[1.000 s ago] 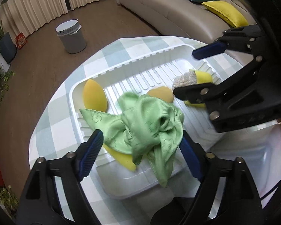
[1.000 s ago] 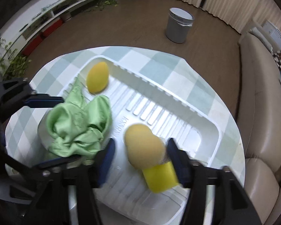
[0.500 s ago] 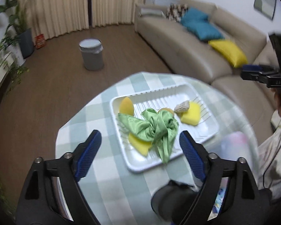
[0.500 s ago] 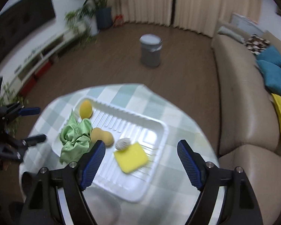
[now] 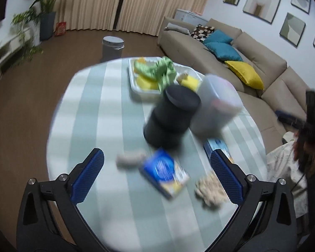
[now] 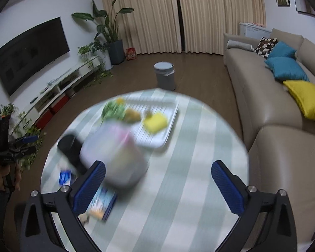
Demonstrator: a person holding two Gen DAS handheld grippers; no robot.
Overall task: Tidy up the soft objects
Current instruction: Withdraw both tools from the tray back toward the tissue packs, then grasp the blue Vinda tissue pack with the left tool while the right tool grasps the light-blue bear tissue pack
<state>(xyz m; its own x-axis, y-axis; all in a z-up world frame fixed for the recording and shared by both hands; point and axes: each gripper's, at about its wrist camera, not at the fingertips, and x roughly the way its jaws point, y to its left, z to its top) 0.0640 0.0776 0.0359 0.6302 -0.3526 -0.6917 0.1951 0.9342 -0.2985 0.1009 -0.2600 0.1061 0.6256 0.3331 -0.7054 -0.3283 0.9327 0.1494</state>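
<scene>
Soft objects gathered in the tray; both grippers held clear above the table, nothing gripped.

The round table (image 6: 199, 168), covered in a pale green striped cloth, is seen blurred in both wrist views. The white tray (image 6: 168, 130) is set at its far side, and the soft objects are collected in it: a crumpled green cloth (image 5: 163, 71), a yellow sponge (image 6: 155, 121) and a rounded orange sponge (image 6: 133, 114), judged sorted there as the task intends. A frosted container (image 5: 216, 105) and a dark cylinder (image 5: 172, 117) are stood mid-table; a blue packet (image 5: 166, 174) is left nearer. The left gripper (image 5: 156, 176) and right gripper (image 6: 158, 187) are angled downward, their fingers opening wide with nothing between them.
</scene>
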